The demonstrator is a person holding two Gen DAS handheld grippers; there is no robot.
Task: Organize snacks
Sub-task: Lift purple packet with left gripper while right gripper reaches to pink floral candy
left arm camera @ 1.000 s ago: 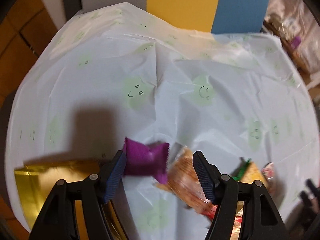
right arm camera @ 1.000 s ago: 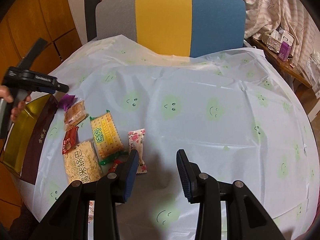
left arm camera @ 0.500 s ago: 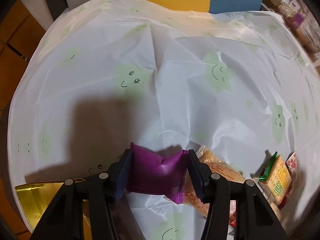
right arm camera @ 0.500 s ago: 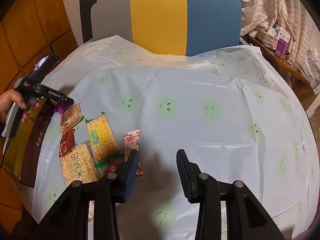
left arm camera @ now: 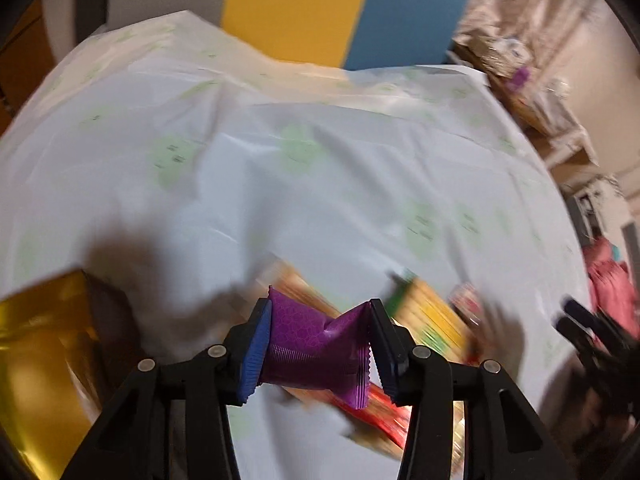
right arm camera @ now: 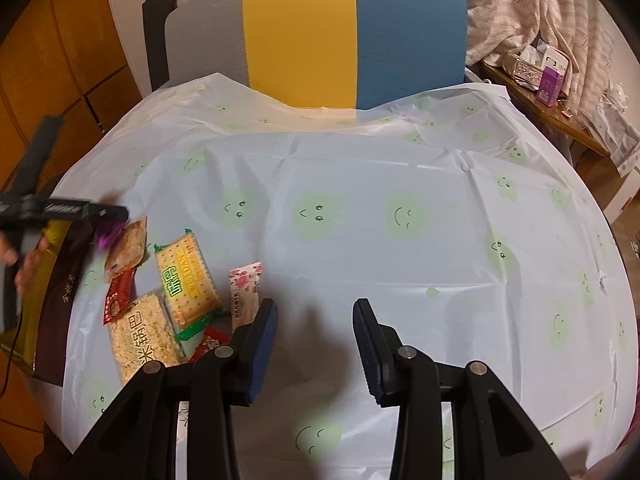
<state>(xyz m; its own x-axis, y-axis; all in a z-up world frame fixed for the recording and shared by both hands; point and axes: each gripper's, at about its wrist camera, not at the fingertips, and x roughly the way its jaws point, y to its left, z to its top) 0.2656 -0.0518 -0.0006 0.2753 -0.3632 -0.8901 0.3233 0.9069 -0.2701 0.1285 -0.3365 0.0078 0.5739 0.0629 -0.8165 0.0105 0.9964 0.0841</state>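
My left gripper (left arm camera: 320,314) has a crumpled purple snack packet (left arm camera: 308,344) pinched between its blue pads, its jaws still closing, above the blurred snack pile. In the right wrist view, the same left gripper (right arm camera: 116,212) hangs at the far left with the purple packet (right arm camera: 106,238) under its tip. Beside it lie an orange cracker pack (right arm camera: 127,250), a yellow biscuit pack (right arm camera: 187,280), a rice cracker pack (right arm camera: 144,336), a red packet (right arm camera: 118,294) and a pink flowered packet (right arm camera: 244,292). My right gripper (right arm camera: 314,308) is open over the cloth with nothing between its fingers.
A gold and brown bag (right arm camera: 60,288) lies at the table's left edge under a person's hand (right arm camera: 24,268). A grey, yellow and blue chair back (right arm camera: 352,36) stands behind the table. A cluttered side shelf (right arm camera: 552,80) is at the far right. The smiley tablecloth (right arm camera: 400,216) covers the round table.
The left gripper's jaws came together on the purple packet, and it has swung with the packet over the other snacks. The right gripper has stayed in place.
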